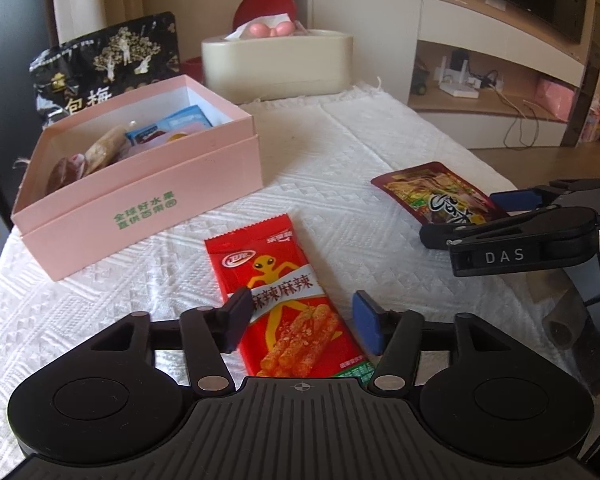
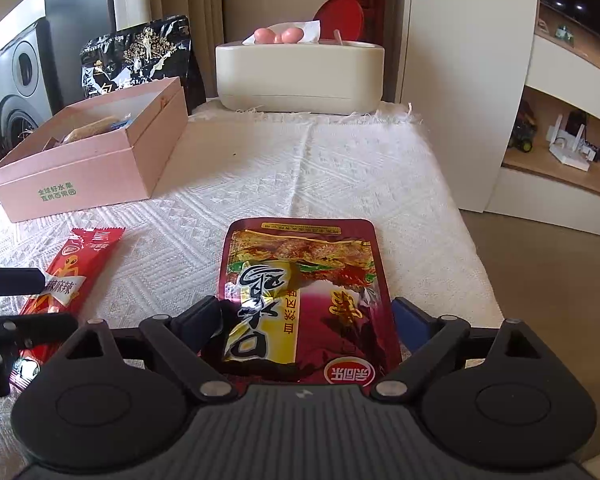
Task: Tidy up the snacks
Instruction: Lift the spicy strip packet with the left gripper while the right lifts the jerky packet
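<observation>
As both jaws gape, red packet point(image 1: 284, 300), maroon pouch point(image 2: 304, 304) on cloth point(image 1: 340, 152)

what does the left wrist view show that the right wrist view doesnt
Only the left wrist view shows the blue packet inside the pink box. Only the right wrist view shows the grey speaker at far left. Both show the red snack packet, the dark red pouch, the cream tissue box, the black bag and both open grippers, left and right.
</observation>
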`<state>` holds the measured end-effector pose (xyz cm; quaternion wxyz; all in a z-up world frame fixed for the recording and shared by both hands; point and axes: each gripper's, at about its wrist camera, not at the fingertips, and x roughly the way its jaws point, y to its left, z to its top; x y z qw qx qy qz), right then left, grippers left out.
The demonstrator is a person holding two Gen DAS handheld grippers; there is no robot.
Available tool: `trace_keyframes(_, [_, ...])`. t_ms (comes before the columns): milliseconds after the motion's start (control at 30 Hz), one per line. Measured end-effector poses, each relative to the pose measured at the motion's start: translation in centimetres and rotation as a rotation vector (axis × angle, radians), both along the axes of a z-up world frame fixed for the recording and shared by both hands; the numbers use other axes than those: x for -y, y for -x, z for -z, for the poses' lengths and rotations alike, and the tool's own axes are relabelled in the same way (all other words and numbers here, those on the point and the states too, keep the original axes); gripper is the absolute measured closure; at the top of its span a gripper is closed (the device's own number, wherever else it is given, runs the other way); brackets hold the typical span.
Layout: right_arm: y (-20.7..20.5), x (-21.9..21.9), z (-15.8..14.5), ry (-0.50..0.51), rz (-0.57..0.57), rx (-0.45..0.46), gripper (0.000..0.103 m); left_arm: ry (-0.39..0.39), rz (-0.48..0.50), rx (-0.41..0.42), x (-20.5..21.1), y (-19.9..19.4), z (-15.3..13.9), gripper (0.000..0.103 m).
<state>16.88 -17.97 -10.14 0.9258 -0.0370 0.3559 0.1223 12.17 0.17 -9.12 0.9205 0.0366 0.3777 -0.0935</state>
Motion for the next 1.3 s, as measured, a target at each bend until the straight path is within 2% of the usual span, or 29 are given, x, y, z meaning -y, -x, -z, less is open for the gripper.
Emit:
trace_keyframes(33, [0.0,0.0,0.0,0.0,0.0,0.0,0.011,0.013,0.008,-0.001,0.1,0.0,0.1,0.025])
trace_keyframes(100, [0.0,0.0,0.0,0.0,-0.001,0.0,0.011,0.044,0.018,-0.002,0.1,-0.1,0.2,0.018])
trace_keyframes(133, [0.0,0.0,0.0,0.001,0.0,0.0,0.011,0.057,0.017,0.0,0.1,-0.1,0.2,0.017])
trace_keyframes(267, [-0.1,0.0,0.0,0.0,-0.002,0.0,0.011,0.109,-0.038,0.014,-1.0,0.1,-0.1,0.021])
trace_keyframes(367, [0.0,0.0,0.0,0.001,-0.003,0.0,0.01,0.06,-0.083,0.023,-1.5,0.2,0.1,0.022])
trace_keyframes(433, [0.0,0.0,0.0,0.001,-0.002,0.0,0.01,0.068,-0.1,-0.007,-2.1,-0.1,0.7,0.021])
trace_keyframes(700, [0.0,-0.1,0.1,0.001,-0.003,-0.001,0.009,0.122,-0.099,0.017,-2.5,-0.6,1.0,0.021])
trace_keyframes(833, [-0.4,0.1,0.2,-0.015,-0.059,-0.04,0.0,0.126,-0.09,0.022,-2.5,0.0,1.1,0.021])
trace_keyframes(967, [-0.3,0.2,0.1,-0.014,-0.078,-0.051,0.0,0.092,-0.076,0.056,-2.3,0.7,1.4,0.025])
trace_keyframes(1067, [0.0,0.1,0.0,-0.016,-0.087,-0.043,0.001,0.094,-0.09,0.065,-2.5,0.8,1.4,0.031])
trace_keyframes(1133, [0.4,0.3,-0.1,-0.026,-0.087,-0.024,0.004,0.104,-0.092,0.068,-2.7,0.9,1.4,0.031])
trace_keyframes(1300, [1.5,0.3,-0.7,-0.033,-0.171,0.0,0.005,0.11,-0.092,0.073,-2.7,1.0,1.4,0.032])
